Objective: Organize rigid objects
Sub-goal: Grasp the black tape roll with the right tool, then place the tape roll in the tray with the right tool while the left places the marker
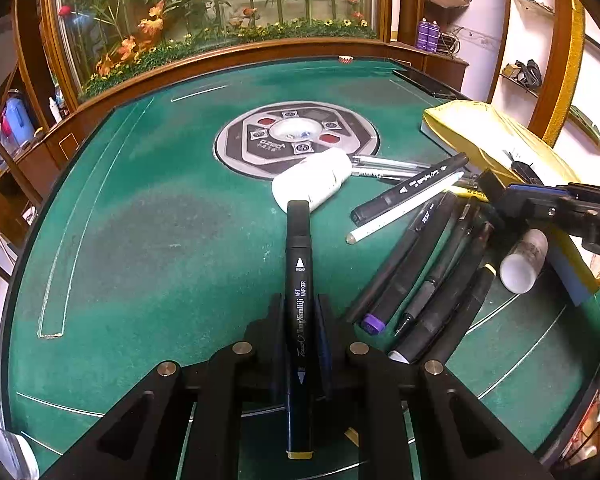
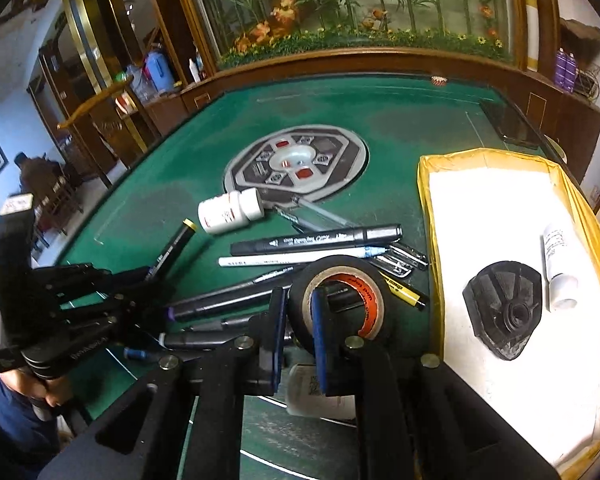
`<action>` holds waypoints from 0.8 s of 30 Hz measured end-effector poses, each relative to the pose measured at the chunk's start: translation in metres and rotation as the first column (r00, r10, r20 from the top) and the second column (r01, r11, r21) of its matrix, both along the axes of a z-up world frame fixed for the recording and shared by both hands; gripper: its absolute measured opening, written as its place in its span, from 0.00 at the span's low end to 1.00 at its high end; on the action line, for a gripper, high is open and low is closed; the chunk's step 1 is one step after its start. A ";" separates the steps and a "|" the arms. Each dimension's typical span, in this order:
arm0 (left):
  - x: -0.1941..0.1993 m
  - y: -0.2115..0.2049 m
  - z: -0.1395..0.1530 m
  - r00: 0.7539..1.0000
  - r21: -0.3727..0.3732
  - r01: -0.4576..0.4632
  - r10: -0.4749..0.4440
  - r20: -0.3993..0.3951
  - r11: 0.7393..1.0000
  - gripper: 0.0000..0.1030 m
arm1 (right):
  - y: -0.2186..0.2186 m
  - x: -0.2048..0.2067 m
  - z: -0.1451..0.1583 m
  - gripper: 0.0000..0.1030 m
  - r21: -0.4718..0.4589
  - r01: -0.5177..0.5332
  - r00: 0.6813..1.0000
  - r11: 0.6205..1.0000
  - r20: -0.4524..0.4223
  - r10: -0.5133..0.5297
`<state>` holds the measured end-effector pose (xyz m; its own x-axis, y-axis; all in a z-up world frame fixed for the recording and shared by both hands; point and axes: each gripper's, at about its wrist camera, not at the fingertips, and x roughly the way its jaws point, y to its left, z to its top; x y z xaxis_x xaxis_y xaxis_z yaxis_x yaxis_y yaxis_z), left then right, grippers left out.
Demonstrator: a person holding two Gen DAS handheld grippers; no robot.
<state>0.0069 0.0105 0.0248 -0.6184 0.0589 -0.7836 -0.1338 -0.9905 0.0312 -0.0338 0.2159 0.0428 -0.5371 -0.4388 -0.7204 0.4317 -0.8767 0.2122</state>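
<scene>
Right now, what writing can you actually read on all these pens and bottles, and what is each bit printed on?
"BROAD", "ART MARKER", "Touch" and a brand that looks like "TongNianLiJi": on the black marker held in the left gripper.
"TEST": on a black pen in the pile.
Too blurred to read: the white bottle label, the tape roll core print, the table's centre disc.

Black marker barrel: "BROAD", "ART MARKER", "Touch TongNianLiJi". Pen in pile: "TEST".
</scene>
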 end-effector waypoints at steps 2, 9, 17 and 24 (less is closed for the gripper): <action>0.001 0.000 0.002 1.000 0.003 0.001 -0.001 -0.004 1.000 0.15 | 0.003 0.003 0.003 0.12 -0.018 0.003 1.000 1.000 -0.005 -0.003; 0.003 0.003 0.014 1.000 0.016 0.007 -0.007 -0.026 1.000 0.15 | 0.016 0.011 0.013 0.12 -0.079 0.011 1.000 0.997 -0.005 -0.012; 0.008 0.016 0.030 0.998 0.009 0.035 -0.034 -0.061 0.999 0.15 | 0.031 0.017 0.020 0.12 -0.119 0.037 0.999 0.992 -0.012 -0.039; 0.006 0.027 0.046 0.995 0.040 0.070 -0.067 -0.072 0.997 0.15 | 0.053 0.021 0.027 0.12 -0.152 0.075 0.997 0.986 -0.024 -0.079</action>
